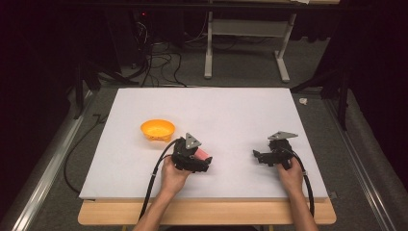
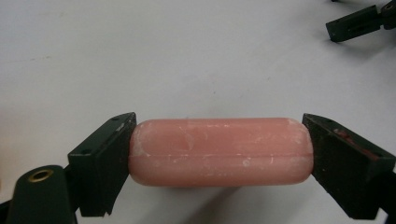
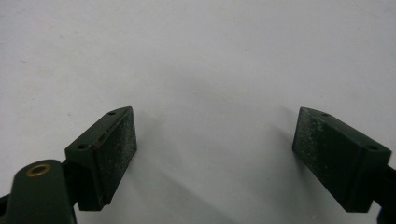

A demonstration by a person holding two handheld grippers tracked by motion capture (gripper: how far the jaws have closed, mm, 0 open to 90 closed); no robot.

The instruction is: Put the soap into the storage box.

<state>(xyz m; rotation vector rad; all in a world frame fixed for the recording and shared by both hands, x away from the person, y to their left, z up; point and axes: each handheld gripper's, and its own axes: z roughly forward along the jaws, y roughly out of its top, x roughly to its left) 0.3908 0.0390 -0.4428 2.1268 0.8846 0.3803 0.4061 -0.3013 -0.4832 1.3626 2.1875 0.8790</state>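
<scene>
A pink, rounded bar of soap [image 2: 219, 151] sits lengthwise between the two black jaws of my left gripper [image 2: 219, 154], and both pads press on its ends. From the high view, the left gripper [image 1: 204, 161] holds the pink soap [image 1: 202, 154] just above the white board [image 1: 216, 110], near its front edge and left of centre. An orange bowl [image 1: 157, 129] stands on the board behind and to the left of it. My right gripper [image 1: 257, 155] rests near the front right of the board, jaws apart [image 3: 215, 154], nothing between them.
The white board lies on a wooden table [image 1: 207, 214]. Cables trail from both grippers over the front edge. A desk frame [image 1: 250, 43] and loose cables stand on the floor beyond the board. The right gripper's jaw tip [image 2: 355, 21] appears at the top right of the left gripper view.
</scene>
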